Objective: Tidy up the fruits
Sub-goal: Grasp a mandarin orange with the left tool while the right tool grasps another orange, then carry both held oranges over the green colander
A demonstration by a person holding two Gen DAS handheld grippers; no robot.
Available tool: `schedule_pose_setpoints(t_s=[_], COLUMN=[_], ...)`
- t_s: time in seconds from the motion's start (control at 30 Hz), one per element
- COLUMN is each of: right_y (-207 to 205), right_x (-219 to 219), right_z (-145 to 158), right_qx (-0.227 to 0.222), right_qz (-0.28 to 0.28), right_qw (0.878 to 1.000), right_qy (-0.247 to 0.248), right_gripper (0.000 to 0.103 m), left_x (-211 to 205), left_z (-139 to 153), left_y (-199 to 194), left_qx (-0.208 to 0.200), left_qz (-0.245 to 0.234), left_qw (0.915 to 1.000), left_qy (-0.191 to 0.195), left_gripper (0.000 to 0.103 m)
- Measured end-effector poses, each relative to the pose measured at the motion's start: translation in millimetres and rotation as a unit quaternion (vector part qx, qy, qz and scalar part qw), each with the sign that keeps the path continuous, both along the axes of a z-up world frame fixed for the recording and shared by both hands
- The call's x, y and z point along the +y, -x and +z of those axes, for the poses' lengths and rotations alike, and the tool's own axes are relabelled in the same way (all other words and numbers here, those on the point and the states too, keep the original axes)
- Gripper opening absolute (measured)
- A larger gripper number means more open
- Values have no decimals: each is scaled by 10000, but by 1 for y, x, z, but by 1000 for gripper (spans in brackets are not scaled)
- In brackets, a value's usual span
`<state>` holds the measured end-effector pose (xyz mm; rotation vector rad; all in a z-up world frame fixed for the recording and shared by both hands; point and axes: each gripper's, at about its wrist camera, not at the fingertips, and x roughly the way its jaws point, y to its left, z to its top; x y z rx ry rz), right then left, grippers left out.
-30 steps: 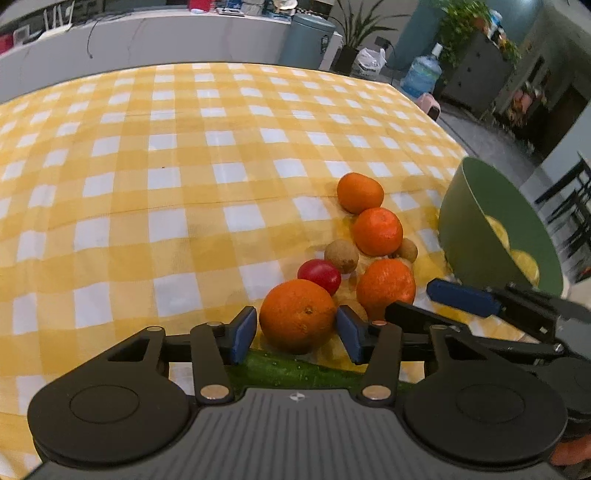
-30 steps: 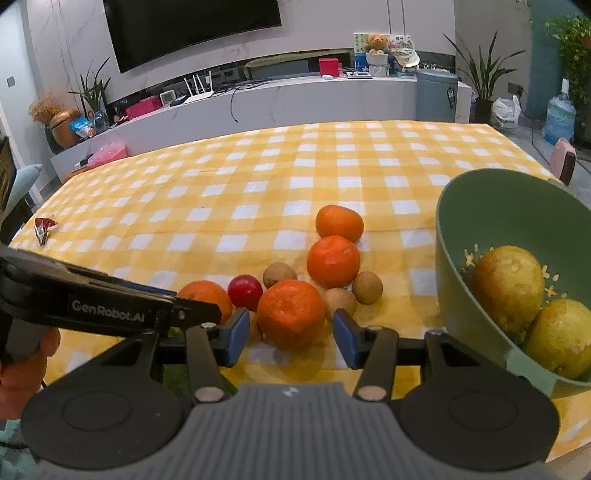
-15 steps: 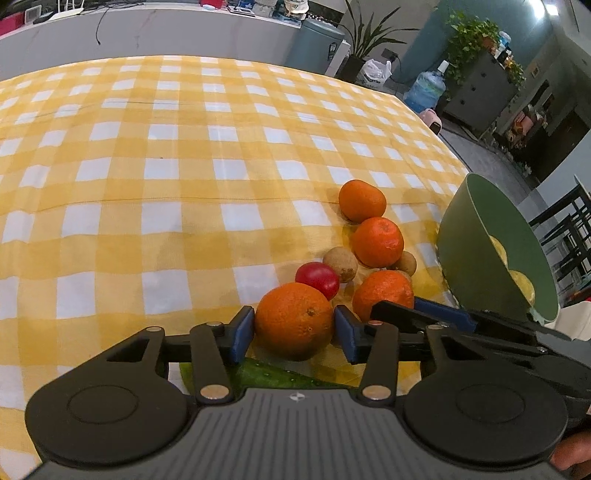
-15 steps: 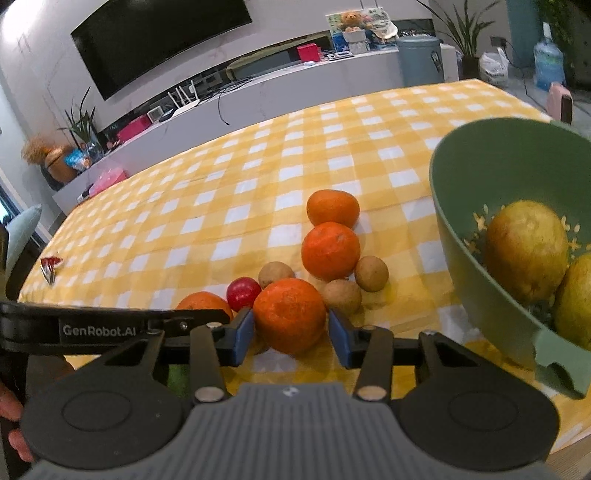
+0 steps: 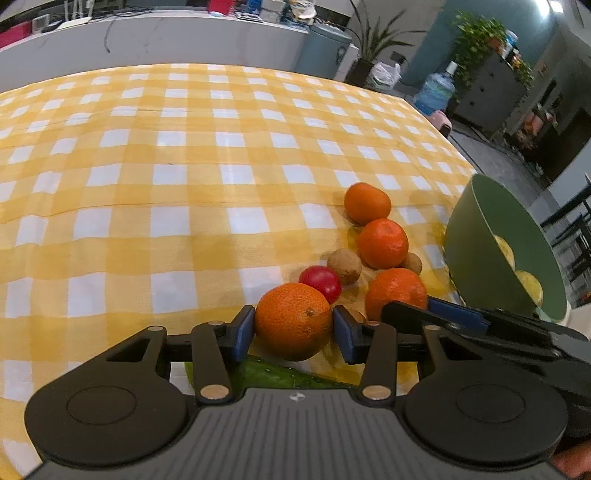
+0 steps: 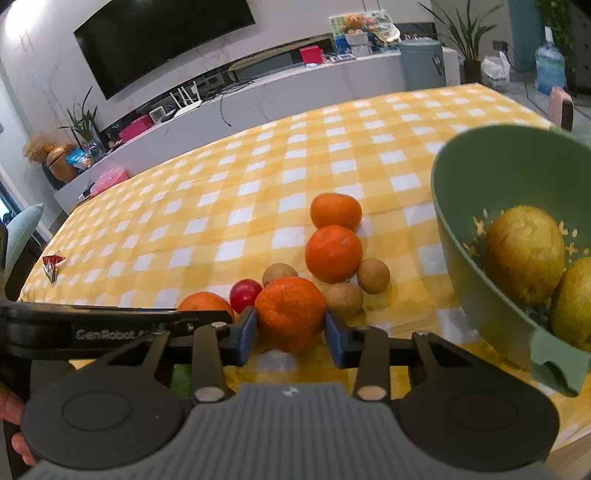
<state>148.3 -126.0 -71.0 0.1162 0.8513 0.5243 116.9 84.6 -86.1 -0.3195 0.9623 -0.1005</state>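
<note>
the cucumber (image 5: pixel 280 374) shows only as a green strip under the left gripper's body, its length hidden. the green bowl (image 6: pixel 476 266) is cut off at the right edge of both views, so its far rim and part of the yellow fruit (image 6: pixel 574 299) are lost. a small brown fruit (image 5: pixel 413 263) peeks out behind a tangerine (image 5: pixel 383 243). the shelf clutter (image 6: pixel 354 29) is too small to name.
</note>
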Motion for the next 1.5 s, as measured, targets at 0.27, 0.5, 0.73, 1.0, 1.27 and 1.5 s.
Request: schedule_pose_setpoints(t_s=[0.27, 0.5, 0.73, 1.0, 1.27, 1.5], right_y=[18, 39, 57, 62, 33, 2], right_x=[-14, -29, -60, -107, -161, -179], right_z=[23, 53, 82, 112, 123, 107], right_qx=[-251, -617, -907, -1071, -886, -740], right_qz=[-4, 72, 92, 77, -115, 23], right_qw=[9997, 9980, 9958, 9941, 9950, 9926], right_qy=[-43, -127, -62, 130, 440, 966], right_gripper=[36, 36, 36, 36, 36, 36], left_x=[1, -11, -39, -89, -138, -173], left_z=[26, 58, 89, 116, 122, 106], left_y=[17, 35, 45, 35, -2, -48], left_qx=[-215, -491, -829, -1131, -1138, -826], left_qz=[195, 185, -110, -727, -1403, -1692], left_qw=[9995, 9986, 9965, 9905, 9832, 9817], left_qy=[76, 27, -89, -274, -269, -271], left_gripper=[51, 51, 51, 51, 51, 51])
